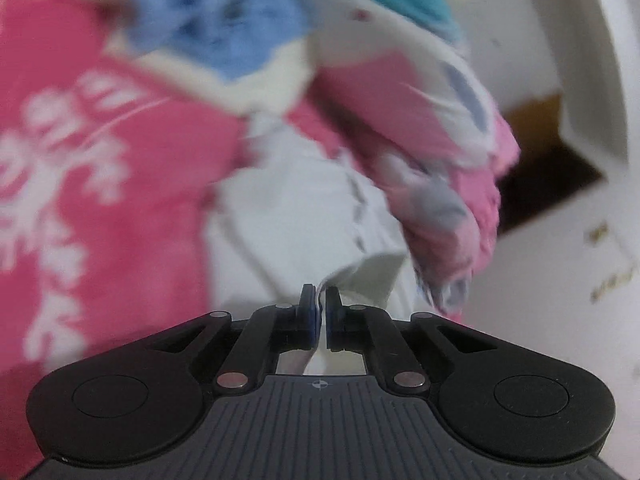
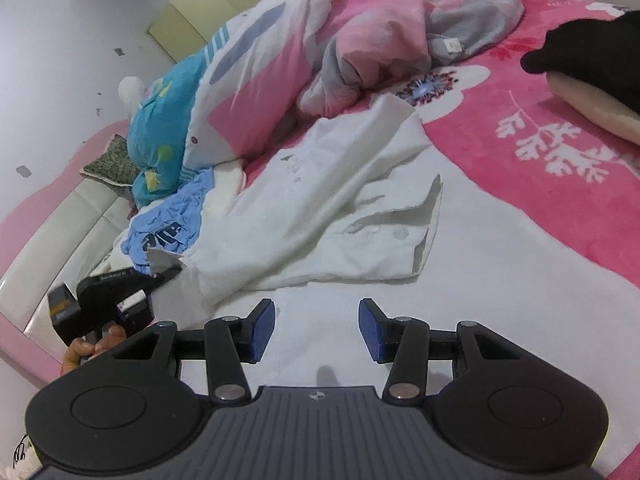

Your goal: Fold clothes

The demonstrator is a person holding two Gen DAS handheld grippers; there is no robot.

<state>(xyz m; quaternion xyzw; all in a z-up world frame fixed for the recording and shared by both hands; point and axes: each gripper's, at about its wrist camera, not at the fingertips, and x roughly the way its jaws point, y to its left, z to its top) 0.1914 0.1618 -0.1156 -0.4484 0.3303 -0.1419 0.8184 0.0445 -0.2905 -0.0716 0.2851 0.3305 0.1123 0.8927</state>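
A crumpled white shirt (image 2: 332, 208) lies on the pink and white bedspread (image 2: 560, 208), with its collar and a button towards me. My left gripper (image 1: 321, 304) is shut on an edge of that white shirt (image 1: 296, 216), and a thin fold of cloth shows between its pads. In the right wrist view the left gripper (image 2: 170, 272) pinches the shirt's left corner, with a hand (image 2: 92, 350) on its handle. My right gripper (image 2: 316, 328) stands open just short of the shirt's near hem, over white cloth, with nothing between its fingers.
A heap of pink, white and grey bedding (image 2: 360, 40) lies behind the shirt. A crumpled blue garment (image 2: 172, 216) and a teal pillow (image 2: 160, 128) sit at the left by the padded headboard (image 2: 60, 232). A black sleeve (image 2: 592, 56) reaches in at the top right. An open cardboard box (image 1: 552, 184) stands beside the bed.
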